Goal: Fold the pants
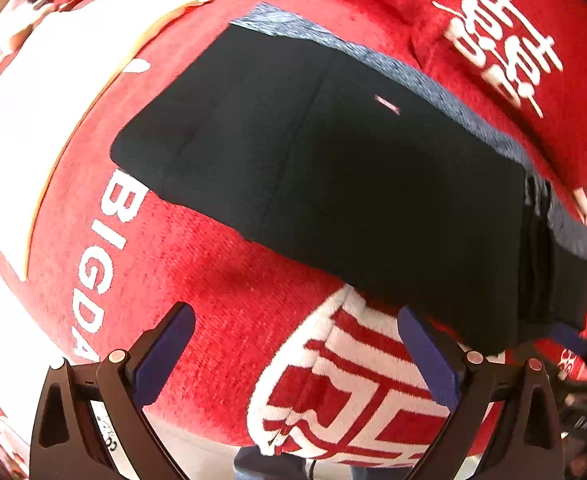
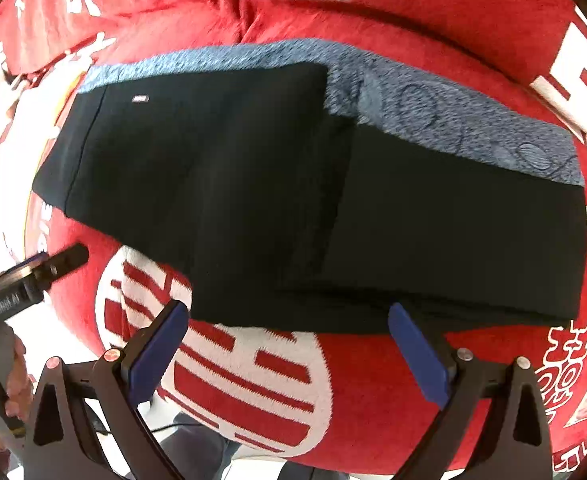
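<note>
The black pants point(image 2: 301, 200) lay folded into a flat, wide band on the red blanket point(image 2: 373, 380), with a strip of grey-blue patterned fabric point(image 2: 453, 128) showing along their far edge from about eleven to two o'clock in the right wrist view; whether that strip was the pants' lining or a separate cloth could not be told. The left gripper point(image 1: 293, 344) hovered with its jaws spread wide and nothing between them, the pants' near edge just beyond its right finger, toward one o'clock. The right gripper point(image 2: 289, 336) likewise stood with jaws spread and empty, its blue pads point(image 2: 417, 356) just short of the near hem at twelve o'clock. The garment looked soft, light and limp, likely to sag and slide layer over layer when lifted, so a pinch through all layers at a corner or along the near folded edge, one gripper toward each end, would probably carry it best. A small pale label point(image 2: 139, 99) sat near the far left corner at ten o'clock. The blanket was plush, printed with white characters and the letters BIGDA, and rumpled into ridges toward twelve o'clock, so it would likely drag on the cloth. A person's hand point(image 2: 13, 384) held the other tool at eight o'clock; little of the room showed.
</note>
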A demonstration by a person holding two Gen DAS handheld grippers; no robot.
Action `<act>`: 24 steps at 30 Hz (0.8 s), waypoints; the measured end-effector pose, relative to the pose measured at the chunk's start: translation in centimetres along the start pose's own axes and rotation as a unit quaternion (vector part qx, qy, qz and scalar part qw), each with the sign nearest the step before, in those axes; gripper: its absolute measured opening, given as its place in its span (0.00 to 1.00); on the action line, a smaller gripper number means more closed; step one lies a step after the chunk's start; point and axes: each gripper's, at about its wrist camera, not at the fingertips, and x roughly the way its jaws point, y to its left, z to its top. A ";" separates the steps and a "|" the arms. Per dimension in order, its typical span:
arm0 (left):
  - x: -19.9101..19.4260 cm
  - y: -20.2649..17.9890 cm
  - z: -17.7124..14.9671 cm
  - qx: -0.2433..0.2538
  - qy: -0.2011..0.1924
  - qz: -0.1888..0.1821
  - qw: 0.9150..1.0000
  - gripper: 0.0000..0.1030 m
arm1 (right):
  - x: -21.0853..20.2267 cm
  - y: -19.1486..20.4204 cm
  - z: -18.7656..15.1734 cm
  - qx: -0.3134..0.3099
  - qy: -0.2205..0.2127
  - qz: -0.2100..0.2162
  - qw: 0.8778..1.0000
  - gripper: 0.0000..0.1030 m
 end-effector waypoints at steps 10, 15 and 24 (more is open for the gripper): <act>0.6 2.4 1.4 -0.011 -0.005 -0.003 1.000 0.99 | 1.0 1.4 -0.5 -0.007 0.016 0.001 1.000 0.98; 0.5 4.3 1.9 -0.024 -0.010 -0.003 1.000 0.99 | 1.5 2.3 -0.1 -0.013 0.019 -0.001 1.000 0.98; 0.0 9.6 3.1 -0.118 -0.047 -0.113 0.985 0.99 | 2.1 2.5 0.9 -0.022 0.025 -0.003 0.999 0.98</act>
